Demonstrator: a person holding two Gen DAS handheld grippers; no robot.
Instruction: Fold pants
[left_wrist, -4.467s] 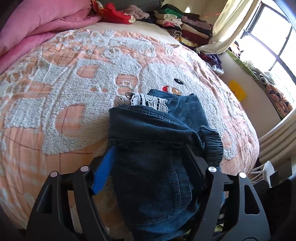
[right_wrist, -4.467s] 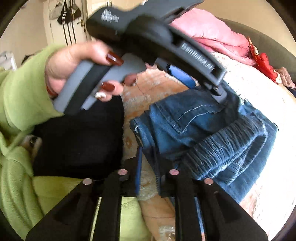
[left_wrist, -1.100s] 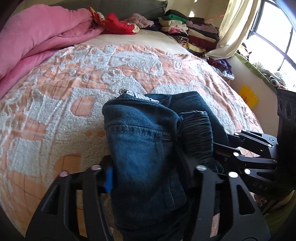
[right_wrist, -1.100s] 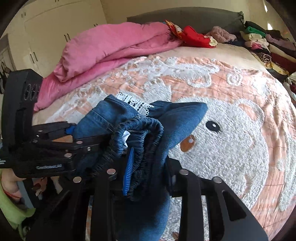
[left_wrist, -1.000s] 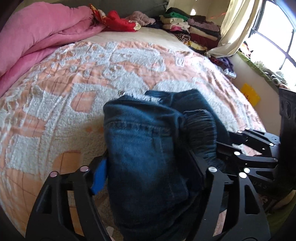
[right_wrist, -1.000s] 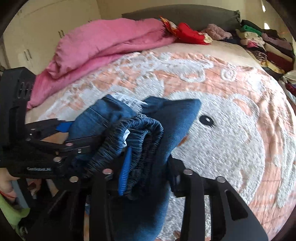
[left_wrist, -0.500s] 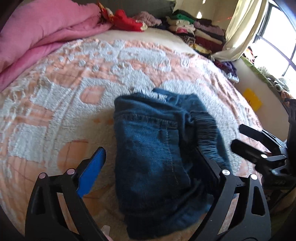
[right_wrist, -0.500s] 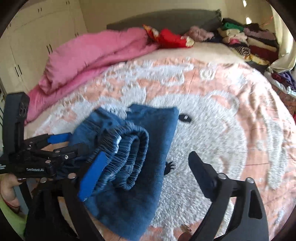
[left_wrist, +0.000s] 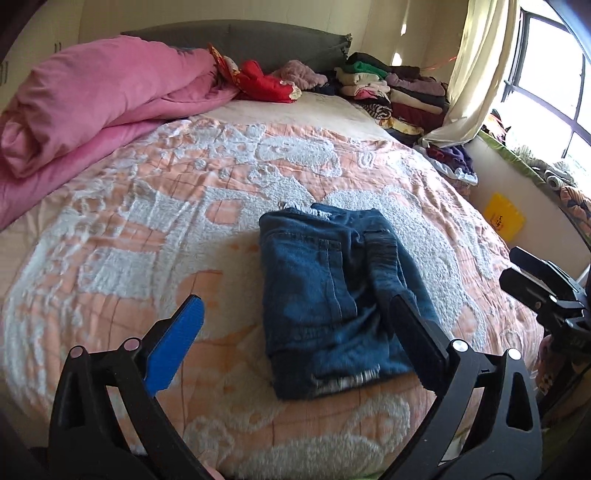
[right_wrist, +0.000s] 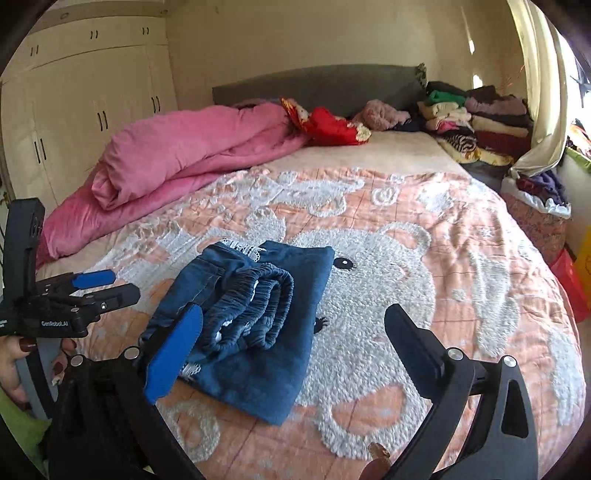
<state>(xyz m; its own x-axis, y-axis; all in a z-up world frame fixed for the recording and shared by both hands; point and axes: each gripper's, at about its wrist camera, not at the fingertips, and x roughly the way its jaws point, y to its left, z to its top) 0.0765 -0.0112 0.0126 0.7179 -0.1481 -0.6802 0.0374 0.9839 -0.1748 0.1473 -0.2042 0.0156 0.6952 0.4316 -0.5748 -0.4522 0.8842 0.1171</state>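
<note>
pants (left_wrist: 332, 291) folded, lying on bed blanket (left_wrist: 122, 258), nr front edge | L gripper (left_wrist: 291, 332) spread wide, holds nothing | R gripper (right_wrist: 295, 343) spread wide, holds nothing

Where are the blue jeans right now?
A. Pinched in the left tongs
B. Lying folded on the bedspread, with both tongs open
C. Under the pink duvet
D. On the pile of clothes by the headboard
B. The jeans lie in a folded bundle on the peach bedspread, and the left tongs and right tongs both gape wide with nothing between their fingers.
</note>
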